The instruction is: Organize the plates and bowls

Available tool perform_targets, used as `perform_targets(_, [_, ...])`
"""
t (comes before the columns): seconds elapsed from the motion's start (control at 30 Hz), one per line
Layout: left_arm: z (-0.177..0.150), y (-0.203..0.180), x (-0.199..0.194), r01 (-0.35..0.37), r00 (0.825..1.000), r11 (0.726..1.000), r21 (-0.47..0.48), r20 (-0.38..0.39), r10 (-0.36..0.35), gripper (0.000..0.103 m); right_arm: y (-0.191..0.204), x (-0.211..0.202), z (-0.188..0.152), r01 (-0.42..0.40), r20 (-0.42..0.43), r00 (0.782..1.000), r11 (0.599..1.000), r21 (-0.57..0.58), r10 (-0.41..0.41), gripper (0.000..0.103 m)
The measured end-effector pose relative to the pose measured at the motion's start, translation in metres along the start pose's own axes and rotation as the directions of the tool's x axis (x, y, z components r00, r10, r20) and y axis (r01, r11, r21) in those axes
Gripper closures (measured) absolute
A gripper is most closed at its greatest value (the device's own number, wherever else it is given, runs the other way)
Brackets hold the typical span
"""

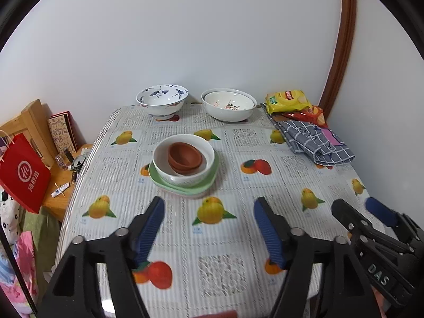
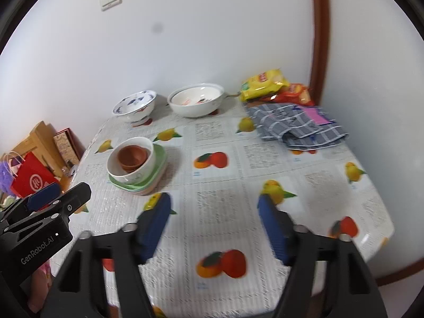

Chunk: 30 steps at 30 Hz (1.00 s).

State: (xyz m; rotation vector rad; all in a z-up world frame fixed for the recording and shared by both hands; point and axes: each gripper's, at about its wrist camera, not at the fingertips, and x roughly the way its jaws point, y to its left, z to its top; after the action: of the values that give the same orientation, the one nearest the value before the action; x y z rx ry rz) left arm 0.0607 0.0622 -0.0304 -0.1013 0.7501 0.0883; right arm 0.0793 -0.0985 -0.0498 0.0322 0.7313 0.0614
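A: Both are free right now. The left gripper (image 1: 209, 209) has its jaws apart with nothing between them, and so does the right gripper (image 2: 214, 206); they hang side by side over the near part of the desk (image 1: 238, 238).

B: Where is the crockery from there?

A: The stack sits ahead of the left gripper, a little up the cloth: brown bowls (image 1: 184, 159) nested in a white bowl (image 1: 183, 160), which rests on green plates (image 1: 185, 185). From the right gripper the same stack lies ahead and off to its left. Further ahead, by the wall, stand a blue-patterned bowl (image 1: 162, 101) and a wide white bowl (image 1: 228, 104), apart from each other.

B: So what makes the next step go well?

A: I'd judge the two far bowls are what is left to gather. Reach past the stack without brushing it, take a bowl by its rim with one finger inside and one outside, and lift straight up. The footed one looks likely to tip, so hold it level

B: And the dishcloth (image 1: 315, 143) to the right?

A: Keep clear of it
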Motion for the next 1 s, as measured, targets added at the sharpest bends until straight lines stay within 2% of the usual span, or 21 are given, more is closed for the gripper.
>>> perform_targets(0.03, [-0.003, -0.002, -0.004, 0.002, 1.000, 1.000, -0.005, 0.007, -0.002, 0.026, -0.002, -0.005, -0.003, 0.011, 0.006, 1.000, 1.000, -0.004, -0.011, 0.021])
perform_targets(0.1, [-0.009, -0.004, -0.013, 0.004, 1.000, 1.000, -0.018, 0.023, -0.003, 0.026, -0.005, -0.017, -0.011, 0.031, 0.017, 0.999, 0.999, -0.028, -0.031, 0.019])
perform_targets(0.13, [-0.012, -0.005, -0.017, -0.006, 1.000, 1.000, -0.021, 0.027, 0.007, 0.026, -0.007, -0.022, -0.015, 0.039, 0.022, 0.999, 0.999, -0.034, -0.038, 0.019])
perform_targets(0.2, [-0.016, -0.009, -0.023, -0.022, 0.999, 1.000, -0.015, 0.030, 0.023, 0.016, -0.011, -0.031, -0.021, 0.034, 0.020, 0.999, 0.999, -0.028, -0.033, 0.018])
perform_targets(0.27, [-0.021, -0.012, -0.034, -0.024, 0.999, 1.000, -0.004, 0.045, 0.024, 0.015, -0.015, -0.039, -0.027, 0.018, 0.012, 1.000, 1.000, -0.018, -0.018, 0.018])
perform_targets(0.47, [-0.032, -0.022, -0.051, -0.044, 0.997, 0.999, 0.023, 0.060, 0.042, 0.008, -0.026, -0.060, -0.040, 0.037, 0.020, 0.999, 0.999, 0.004, -0.037, 0.018])
perform_targets(1.0, [-0.051, -0.021, -0.069, -0.071, 0.995, 0.997, 0.029, 0.066, 0.069, 0.008, -0.035, -0.088, -0.059, 0.048, 0.058, 0.997, 0.999, 0.010, -0.049, 0.018])
